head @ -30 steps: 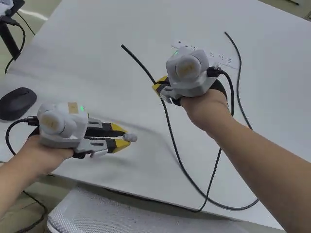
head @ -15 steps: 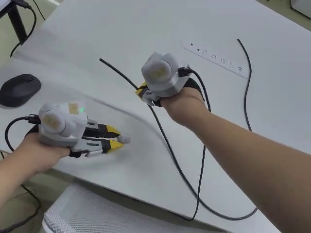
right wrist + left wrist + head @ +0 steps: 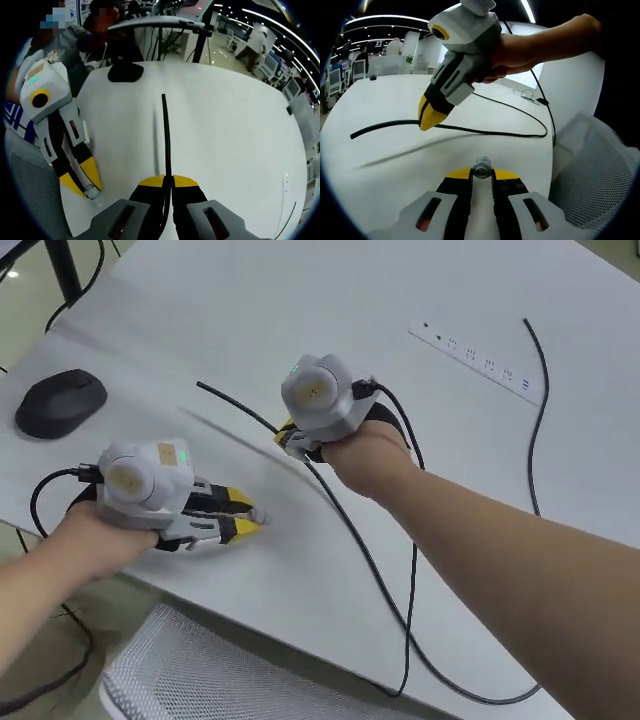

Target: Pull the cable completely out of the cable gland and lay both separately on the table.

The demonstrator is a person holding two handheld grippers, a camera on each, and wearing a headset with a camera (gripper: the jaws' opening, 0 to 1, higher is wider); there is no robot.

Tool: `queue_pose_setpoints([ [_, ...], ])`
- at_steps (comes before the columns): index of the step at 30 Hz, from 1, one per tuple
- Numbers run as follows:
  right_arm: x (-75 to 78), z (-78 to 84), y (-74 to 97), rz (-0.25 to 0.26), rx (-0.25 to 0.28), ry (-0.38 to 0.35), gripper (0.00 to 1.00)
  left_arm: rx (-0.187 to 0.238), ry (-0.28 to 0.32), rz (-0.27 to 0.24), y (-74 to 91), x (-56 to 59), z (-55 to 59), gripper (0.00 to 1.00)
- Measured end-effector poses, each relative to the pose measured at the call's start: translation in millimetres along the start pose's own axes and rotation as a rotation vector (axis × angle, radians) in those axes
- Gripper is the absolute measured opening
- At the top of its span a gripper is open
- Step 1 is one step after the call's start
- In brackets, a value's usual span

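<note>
- Clamping the cable gland (image 3: 258,514) between their yellow tips in the head view, the left tongs (image 3: 250,520) sit low over the counter (image 3: 300,300) near its front edge.
- In the same view the right tongs (image 3: 287,437) are closed on the black cable (image 3: 350,530) a little back from its free end. That end juts out toward the mouse (image 3: 62,403), and the rest runs back under the forearm toward the counter's near edge. The gland is off the cable and apart from it.
- A tan sticker and a green light sit on the left tongs' body, and small marks line the power strip (image 3: 480,363); all are too small to read.
- In the left gripper view, the gland (image 3: 482,166) is a small grey round piece pinched at the tips. The right tongs (image 3: 431,117) come in from above, their yellow tip on the cable (image 3: 385,125). The cable's end hangs clear of the counter with its shadow beneath. A mesh chair (image 3: 590,175) stands at the right.
- In the right gripper view, the cable (image 3: 165,135) runs straight out from the shut jaws toward the mouse (image 3: 125,71). The left tongs (image 3: 92,190) are at the left, tip down near the counter. This view adds the office behind, with desks and ceiling lights.
</note>
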State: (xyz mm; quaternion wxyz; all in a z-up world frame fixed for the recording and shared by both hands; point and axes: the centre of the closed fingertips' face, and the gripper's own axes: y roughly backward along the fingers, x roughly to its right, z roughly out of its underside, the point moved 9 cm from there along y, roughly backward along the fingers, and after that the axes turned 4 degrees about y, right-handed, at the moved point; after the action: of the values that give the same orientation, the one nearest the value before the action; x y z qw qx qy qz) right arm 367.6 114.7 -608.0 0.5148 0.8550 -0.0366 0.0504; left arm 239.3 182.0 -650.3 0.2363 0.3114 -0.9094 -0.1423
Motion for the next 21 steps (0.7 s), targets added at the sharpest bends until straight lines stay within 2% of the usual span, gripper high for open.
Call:
queue_pose_setpoints([
  [8,-0.3,1.1,-2.7,-0.006,-0.005,0.011,0.00,-0.005,0.007,-0.028,-0.8,-5.3,3.4,0.16],
  [16,-4.0,1.4,-6.3,-0.001,-0.013,0.038,0.00,-0.050,-0.015,-0.043,-1.5,-6.2,7.7,0.16],
  [21,-5.5,1.8,-8.5,0.007,-0.023,0.034,0.00,-0.053,-0.020,-0.045,0.3,-6.0,7.1,0.16],
])
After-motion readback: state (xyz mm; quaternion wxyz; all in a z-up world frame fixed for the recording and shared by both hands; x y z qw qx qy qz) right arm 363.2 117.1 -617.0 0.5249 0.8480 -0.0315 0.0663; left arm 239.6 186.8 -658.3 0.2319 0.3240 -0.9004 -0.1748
